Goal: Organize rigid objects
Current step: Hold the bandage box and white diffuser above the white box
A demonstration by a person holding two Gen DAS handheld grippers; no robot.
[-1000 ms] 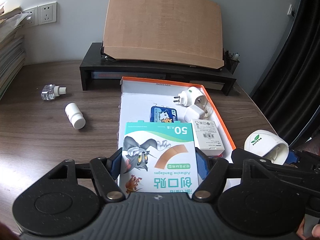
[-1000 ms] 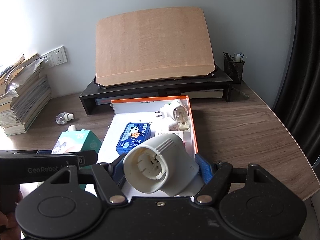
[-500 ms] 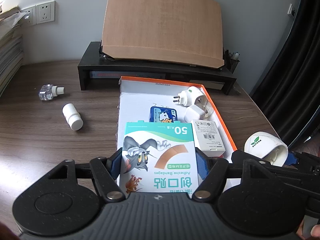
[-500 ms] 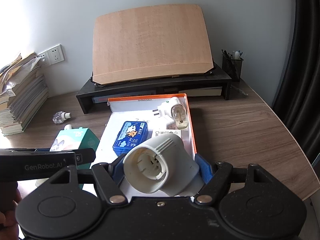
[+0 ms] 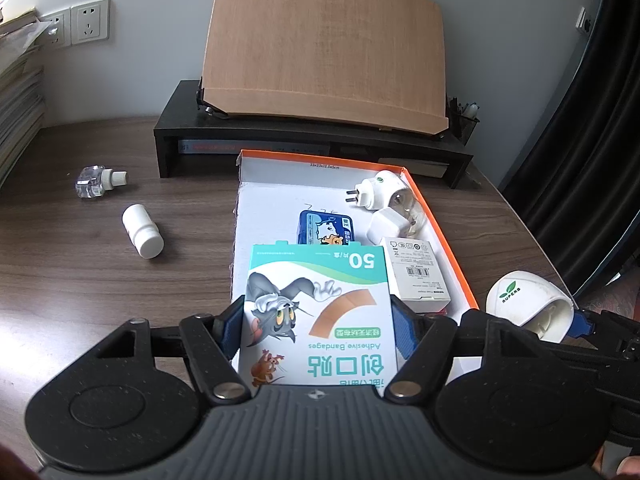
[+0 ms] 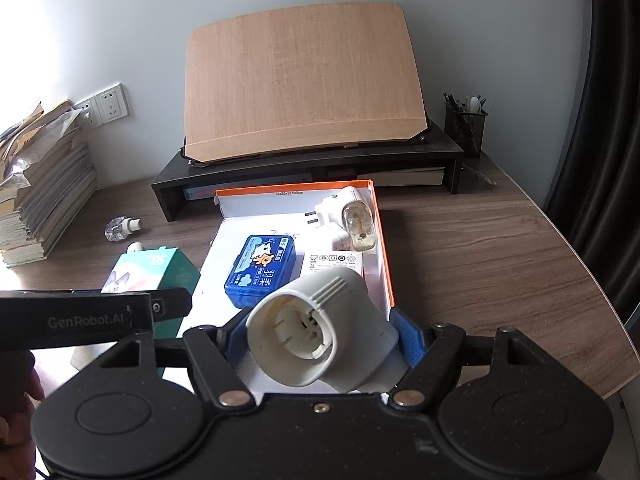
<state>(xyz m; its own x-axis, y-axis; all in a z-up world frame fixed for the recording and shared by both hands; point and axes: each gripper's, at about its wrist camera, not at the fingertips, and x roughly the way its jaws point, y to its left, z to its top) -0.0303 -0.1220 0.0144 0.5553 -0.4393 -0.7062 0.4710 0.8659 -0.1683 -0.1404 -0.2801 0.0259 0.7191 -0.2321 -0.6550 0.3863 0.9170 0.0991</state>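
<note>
Far left of the left gripper's fingers (image 5: 228, 328), on the bench (image 5: 80, 280): one clear glass bottle (image 5: 94, 181) lying on its side, then one white pill bottle (image 5: 142, 231) also lying, nearer the fingers; the two apart. Left gripper (image 5: 318, 330) is clamped on one bandage box (image 5: 318, 312), blue pads pressed to both its long sides, box held over the near edge of the orange-rimmed tray (image 5: 452, 248). Ahead of those fingers, inside the tray, four things: one blue tin (image 5: 324, 231), just beyond the bandage box; one white plug with a glass bulb (image 5: 386, 196) at the far right corner; one small white cube adapter (image 5: 386, 230) touching it; one white labelled carton (image 5: 416, 274) along the right wall. Right of the fingers: one white plug-in unit with a green leaf logo (image 5: 524, 304), held by the right gripper.

Right wrist view, left of the fingers: the left gripper's black arm with the bandage box (image 6: 156, 270), the glass bottle (image 6: 120, 228) beyond. Right gripper (image 6: 320, 338) pinches the plug-in unit (image 6: 320, 332), socket end facing the camera, above the tray's near right corner (image 6: 386, 264). Blue tin (image 6: 262, 270) just ahead-left. Behind the tray: one black riser (image 6: 304, 168) with one tilted wooden board (image 6: 304, 80), one mesh pen cup (image 6: 466, 128) at the right.
</note>
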